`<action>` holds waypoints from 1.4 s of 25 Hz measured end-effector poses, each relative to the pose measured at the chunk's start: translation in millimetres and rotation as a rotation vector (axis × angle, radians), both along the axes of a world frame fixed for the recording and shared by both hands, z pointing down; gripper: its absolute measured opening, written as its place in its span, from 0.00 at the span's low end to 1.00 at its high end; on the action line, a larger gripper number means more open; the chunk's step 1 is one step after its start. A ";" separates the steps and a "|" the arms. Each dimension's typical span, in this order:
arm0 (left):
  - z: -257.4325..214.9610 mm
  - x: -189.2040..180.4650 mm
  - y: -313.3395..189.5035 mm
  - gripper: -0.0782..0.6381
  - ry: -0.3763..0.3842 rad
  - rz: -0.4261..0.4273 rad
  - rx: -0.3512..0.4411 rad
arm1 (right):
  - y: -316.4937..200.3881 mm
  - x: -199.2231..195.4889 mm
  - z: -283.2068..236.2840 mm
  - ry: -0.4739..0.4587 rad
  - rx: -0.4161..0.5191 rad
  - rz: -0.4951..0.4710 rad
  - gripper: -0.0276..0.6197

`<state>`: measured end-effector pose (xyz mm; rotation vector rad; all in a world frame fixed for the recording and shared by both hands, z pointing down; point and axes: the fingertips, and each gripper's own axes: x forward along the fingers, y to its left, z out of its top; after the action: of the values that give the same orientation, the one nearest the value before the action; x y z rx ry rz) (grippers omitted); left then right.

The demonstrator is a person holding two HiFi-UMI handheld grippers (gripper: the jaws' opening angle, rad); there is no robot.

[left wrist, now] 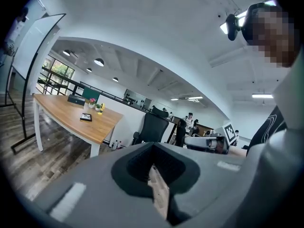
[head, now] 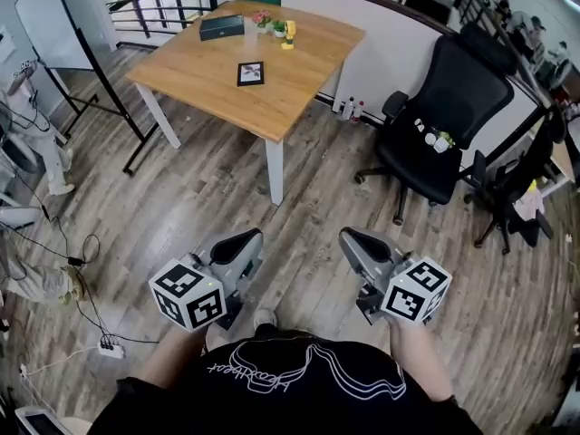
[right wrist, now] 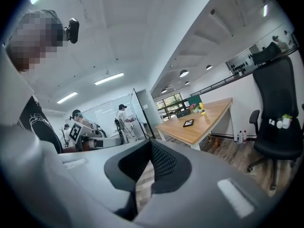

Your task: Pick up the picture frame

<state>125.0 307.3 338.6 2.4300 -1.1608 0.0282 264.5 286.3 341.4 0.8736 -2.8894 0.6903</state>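
The picture frame (head: 250,72) is small and black and lies flat near the middle of a wooden table (head: 290,98) at the far side of the room. It also shows on the table in the left gripper view (left wrist: 86,117) and in the right gripper view (right wrist: 188,123). My left gripper (head: 249,237) and right gripper (head: 350,236) are held low, close to my body, over the wood floor and well short of the table. Both are shut with nothing between the jaws (left wrist: 154,171) (right wrist: 146,169).
A dark box (head: 222,27), small flower pots (head: 264,18) and a yellow item (head: 289,33) stand at the table's far edge. A black office chair (head: 444,120) is to the right, a whiteboard stand (head: 86,53) to the left. Cables and a power strip (head: 111,347) lie on the floor at left.
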 end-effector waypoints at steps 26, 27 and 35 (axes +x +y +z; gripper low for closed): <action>31.3 -169.6 -135.5 0.53 0.052 -0.143 0.005 | -158.5 -116.8 26.2 0.022 0.044 0.073 0.47; 34.8 -173.6 -151.4 0.53 0.048 -0.145 0.000 | -176.6 -121.1 30.1 0.019 0.038 0.072 0.47; 64.5 -196.1 -314.1 0.53 -0.009 -0.125 -0.083 | -354.4 -155.5 66.6 0.035 -0.034 0.055 0.47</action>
<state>-71.1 -6.8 403.1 2.2834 -1.2877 0.0478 109.0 -68.1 408.0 0.9548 -2.8243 0.7194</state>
